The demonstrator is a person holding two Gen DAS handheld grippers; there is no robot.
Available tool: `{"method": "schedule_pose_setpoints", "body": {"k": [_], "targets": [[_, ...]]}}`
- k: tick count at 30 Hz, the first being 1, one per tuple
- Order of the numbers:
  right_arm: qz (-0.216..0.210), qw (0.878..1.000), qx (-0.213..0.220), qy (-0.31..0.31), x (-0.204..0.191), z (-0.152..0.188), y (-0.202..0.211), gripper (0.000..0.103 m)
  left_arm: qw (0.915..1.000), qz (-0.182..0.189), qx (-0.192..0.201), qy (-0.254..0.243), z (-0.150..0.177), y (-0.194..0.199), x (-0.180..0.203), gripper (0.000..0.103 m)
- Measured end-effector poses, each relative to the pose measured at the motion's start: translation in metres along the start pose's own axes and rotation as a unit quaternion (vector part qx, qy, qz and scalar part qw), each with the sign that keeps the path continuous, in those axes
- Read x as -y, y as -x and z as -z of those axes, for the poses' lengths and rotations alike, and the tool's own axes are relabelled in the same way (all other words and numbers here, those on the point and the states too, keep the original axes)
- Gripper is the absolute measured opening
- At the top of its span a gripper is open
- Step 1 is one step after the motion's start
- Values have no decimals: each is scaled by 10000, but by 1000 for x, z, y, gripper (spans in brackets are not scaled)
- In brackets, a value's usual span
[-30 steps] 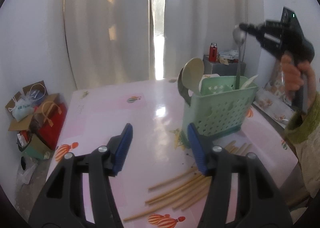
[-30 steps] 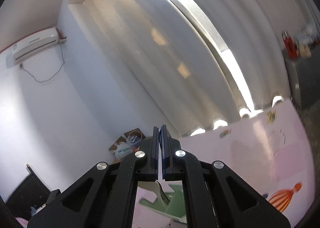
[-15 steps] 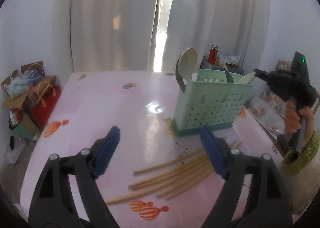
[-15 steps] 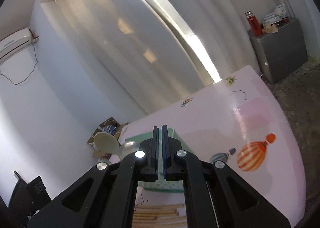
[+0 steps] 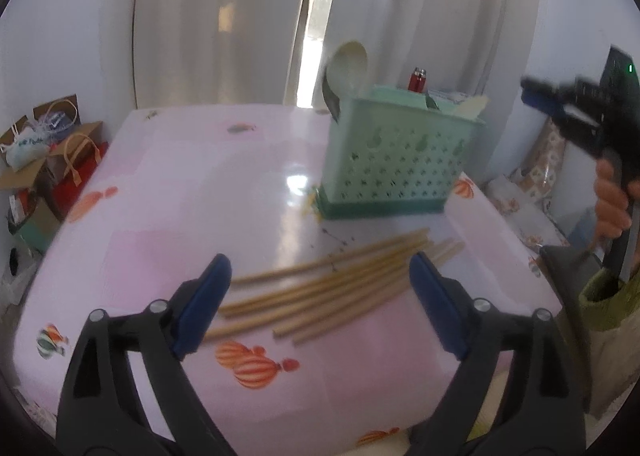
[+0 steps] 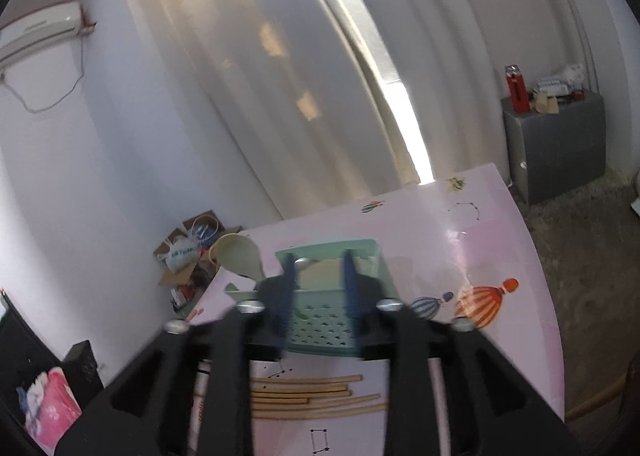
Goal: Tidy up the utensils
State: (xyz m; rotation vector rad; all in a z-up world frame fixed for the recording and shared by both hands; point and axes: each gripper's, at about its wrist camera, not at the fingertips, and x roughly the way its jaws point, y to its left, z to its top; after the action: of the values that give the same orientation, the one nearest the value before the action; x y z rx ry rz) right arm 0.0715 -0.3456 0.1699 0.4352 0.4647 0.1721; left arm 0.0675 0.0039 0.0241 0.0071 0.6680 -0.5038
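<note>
While its fingers have just been opening wide with nothing gripped, the left gripper (image 5: 320, 288) hangs over a loose row of chopsticks (image 5: 332, 284) on the pink table (image 5: 180, 183). Beyond them stands a green utensil basket (image 5: 396, 163) holding a pale ladle (image 5: 350, 67). At right, the right gripper (image 6: 318, 296), fingers just parting and empty, points toward the basket.

**Over the green caddy**

Right hand-held gripper (image 6: 318, 292), jaws just opening, nothing between them. Beyond the blue pads (image 6: 350, 288): green caddy (image 6: 320, 322) with a pale spoon (image 6: 240, 256). Nearer on the pink counter (image 6: 500, 240): wooden chopsticks (image 6: 316, 396) lying side by side.
</note>
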Motion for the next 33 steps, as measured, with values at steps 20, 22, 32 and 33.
{"method": "schedule_pose_setpoints", "body": {"k": [20, 22, 32, 33], "targets": [[1929, 9603, -1966, 452, -7, 158, -17, 79, 9929, -515, -1063, -168, 61, -35, 12, 88], [2105, 9545, -2045, 535, -6, 162, -21, 84, 9918, -649, -1084, -214, 61, -36, 12, 90], [2468, 9410, -2152, 853, -5, 173, -38, 97, 9892, -884, -1141, -260, 57, -47, 8, 95], [2471, 9410, -2149, 849, -4, 173, -38, 97, 9891, -893, -1144, -263, 57, -47, 8, 95]]}}
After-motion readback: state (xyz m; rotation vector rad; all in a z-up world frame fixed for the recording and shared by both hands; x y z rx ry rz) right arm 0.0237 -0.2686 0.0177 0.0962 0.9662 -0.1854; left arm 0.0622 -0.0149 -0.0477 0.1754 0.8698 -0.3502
